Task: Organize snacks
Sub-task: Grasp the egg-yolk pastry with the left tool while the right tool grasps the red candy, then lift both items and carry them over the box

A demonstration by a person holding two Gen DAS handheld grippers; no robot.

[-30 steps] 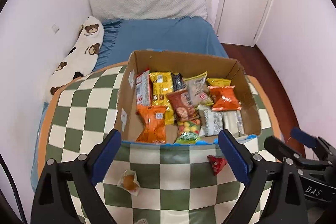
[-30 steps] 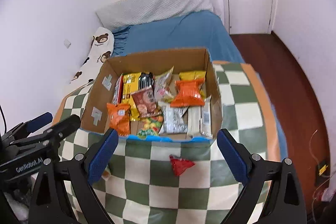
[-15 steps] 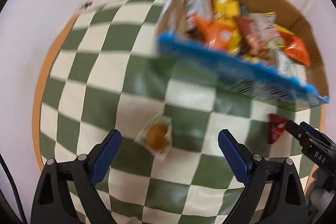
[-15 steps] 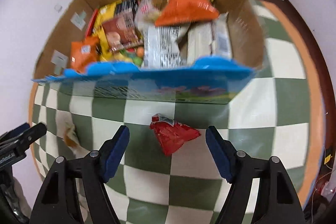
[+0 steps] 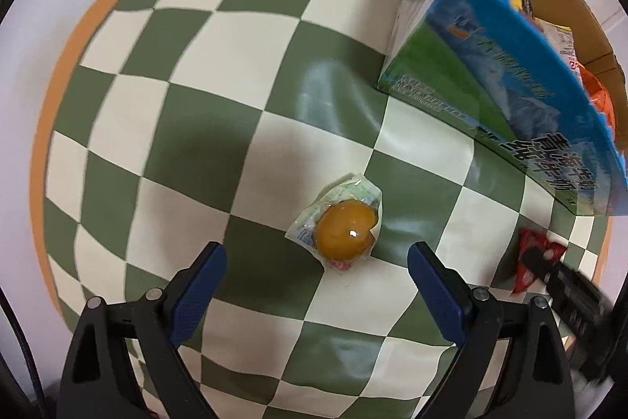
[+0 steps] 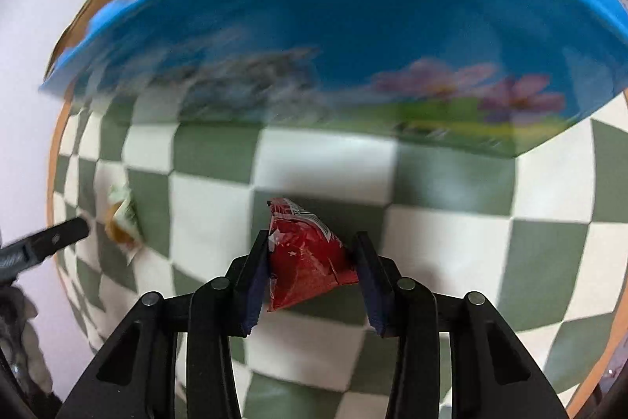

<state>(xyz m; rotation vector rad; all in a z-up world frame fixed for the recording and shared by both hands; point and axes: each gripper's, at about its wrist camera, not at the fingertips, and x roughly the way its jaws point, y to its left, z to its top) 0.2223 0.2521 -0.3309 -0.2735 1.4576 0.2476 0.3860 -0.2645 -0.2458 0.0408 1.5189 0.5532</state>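
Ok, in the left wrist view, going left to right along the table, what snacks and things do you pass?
Egg-shaped snack in a clear wrapper → red packet, with the right gripper closed on it.

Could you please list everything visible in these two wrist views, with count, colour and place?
Clear-wrapped round orange snack: one, orange in a clear wrapper, on the cloth ahead of the left gripper.
Red triangular snack packet: one, red, on the cloth, between the right gripper's pads.
Cardboard snack box: one, brown inside with a blue and green printed front, beyond both snacks, holding orange and yellow packets.
Green-and-cream checkered tablecloth: one, covering the table.
Left gripper: one, black with blue pads, open, short of the orange snack.
Right gripper: one, black with blue pads, just closed onto the red packet.
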